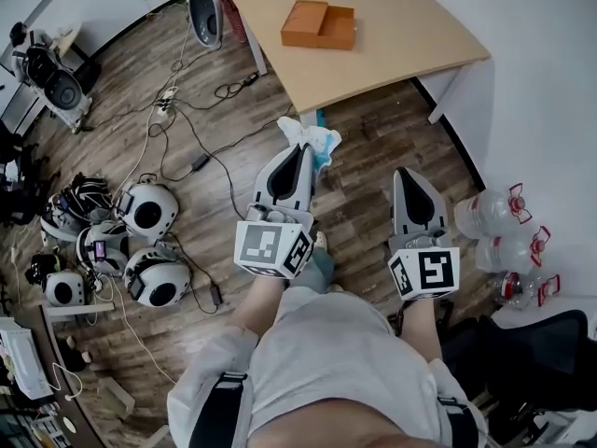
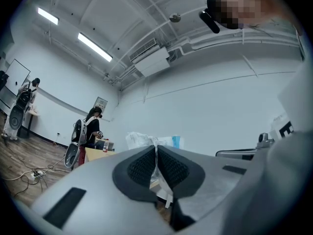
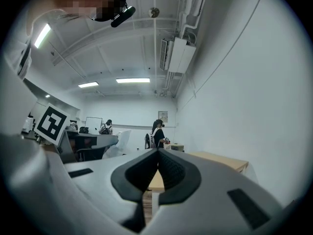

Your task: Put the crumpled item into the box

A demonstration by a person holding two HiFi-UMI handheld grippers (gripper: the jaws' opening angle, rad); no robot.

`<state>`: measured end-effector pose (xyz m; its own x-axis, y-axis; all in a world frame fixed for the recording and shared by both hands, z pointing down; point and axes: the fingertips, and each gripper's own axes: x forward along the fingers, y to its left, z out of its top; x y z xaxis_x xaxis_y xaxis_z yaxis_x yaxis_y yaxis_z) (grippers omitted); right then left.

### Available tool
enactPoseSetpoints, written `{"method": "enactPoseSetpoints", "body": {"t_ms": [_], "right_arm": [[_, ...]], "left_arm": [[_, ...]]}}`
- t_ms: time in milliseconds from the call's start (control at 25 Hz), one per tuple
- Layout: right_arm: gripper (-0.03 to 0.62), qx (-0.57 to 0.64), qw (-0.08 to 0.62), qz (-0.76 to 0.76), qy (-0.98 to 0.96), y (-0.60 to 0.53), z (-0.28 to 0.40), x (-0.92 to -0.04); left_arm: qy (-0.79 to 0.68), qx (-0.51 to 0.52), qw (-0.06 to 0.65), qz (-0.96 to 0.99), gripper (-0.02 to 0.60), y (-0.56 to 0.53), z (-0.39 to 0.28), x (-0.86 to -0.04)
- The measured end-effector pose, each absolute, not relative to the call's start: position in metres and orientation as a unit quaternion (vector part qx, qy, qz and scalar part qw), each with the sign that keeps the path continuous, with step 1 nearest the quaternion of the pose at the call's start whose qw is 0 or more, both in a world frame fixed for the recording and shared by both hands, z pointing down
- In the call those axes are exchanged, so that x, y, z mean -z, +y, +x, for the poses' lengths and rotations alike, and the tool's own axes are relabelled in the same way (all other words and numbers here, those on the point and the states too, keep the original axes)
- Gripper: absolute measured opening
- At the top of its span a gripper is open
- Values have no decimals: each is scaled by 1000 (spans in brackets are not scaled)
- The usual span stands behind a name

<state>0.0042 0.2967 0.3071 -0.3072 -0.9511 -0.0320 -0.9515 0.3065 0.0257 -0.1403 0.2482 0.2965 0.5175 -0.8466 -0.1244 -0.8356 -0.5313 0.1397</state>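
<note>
My left gripper (image 1: 309,151) is shut on a crumpled white and blue wrapper (image 1: 312,139), held in the air just short of the table's near edge. In the left gripper view the wrapper (image 2: 149,141) sticks out above the closed jaws of the left gripper (image 2: 156,151). An orange box (image 1: 319,24) lies open on the wooden table (image 1: 401,35), far ahead of both grippers. To the right, my right gripper (image 1: 408,174) hangs over the floor with its jaws shut and nothing in them; the right gripper (image 3: 157,155) points at the table edge.
Several clear plastic bottles (image 1: 504,241) lie on the floor at the right. Helmet-like devices (image 1: 149,210) and cables (image 1: 191,124) cover the floor at the left. A person (image 2: 92,126) stands by a far table. A black chair (image 1: 536,353) is at lower right.
</note>
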Motion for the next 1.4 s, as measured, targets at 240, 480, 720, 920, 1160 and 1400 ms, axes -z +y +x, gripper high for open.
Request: {"method": "enactPoseSetpoints", "body": {"t_ms": [240, 480, 720, 920, 1160, 1400], "right_arm": [[9, -24, 9, -596, 802, 246, 14, -300], [9, -25, 13, -601, 799, 192, 14, -295], [9, -33, 10, -605, 795, 146, 4, -293], [9, -38, 16, -612, 790, 121, -4, -291], [9, -33, 12, -621, 783, 101, -7, -294], [9, -31, 11, -621, 783, 83, 2, -299]], "left_arm": [[-475, 88, 28, 875, 25, 197, -130, -295], [-463, 91, 27, 881, 25, 141, -126, -291], [-449, 97, 30, 888, 25, 94, -129, -290], [-435, 98, 23, 895, 25, 66, -132, -288], [-427, 99, 29, 898, 25, 40, -136, -290], [-427, 102, 35, 898, 25, 22, -128, -294]]}}
